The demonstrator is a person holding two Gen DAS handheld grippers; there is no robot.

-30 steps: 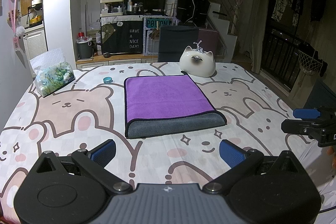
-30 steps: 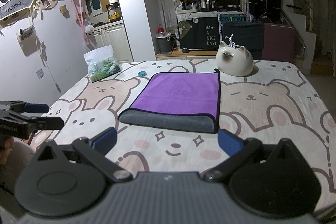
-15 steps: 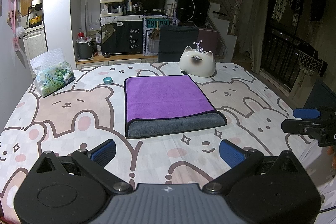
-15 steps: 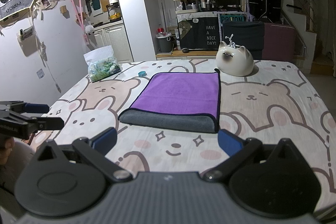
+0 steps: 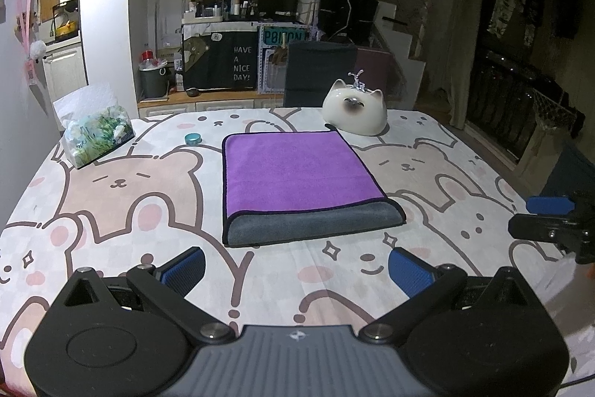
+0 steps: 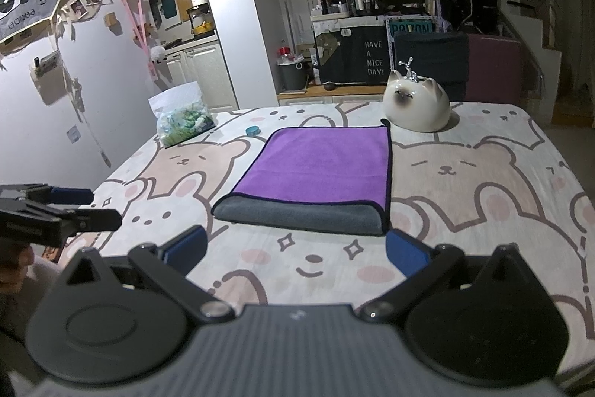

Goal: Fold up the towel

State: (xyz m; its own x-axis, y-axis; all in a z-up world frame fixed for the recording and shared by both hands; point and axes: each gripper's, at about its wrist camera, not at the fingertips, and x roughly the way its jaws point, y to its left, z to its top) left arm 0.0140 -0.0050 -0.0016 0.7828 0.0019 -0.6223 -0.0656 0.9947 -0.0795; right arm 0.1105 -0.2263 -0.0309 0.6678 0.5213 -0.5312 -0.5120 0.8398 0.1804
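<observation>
Towel [image 5: 297,181] folded, purple top, grey fold, seemingly flat.

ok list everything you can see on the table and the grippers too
towel: 1, purple over grey, folded, table centre
cat figurine: 1, white, dark face, touching towel's far right corner
cap: 1, teal, far left of towel
bag: 1, clear, green-white contents, far left
tablecloth: 1, pink-cream bear print, covers table
left gripper: 1, black, blue pads, open, near edge, empty
right gripper: 1, black, blue pads, open, near edge, empty
</observation>
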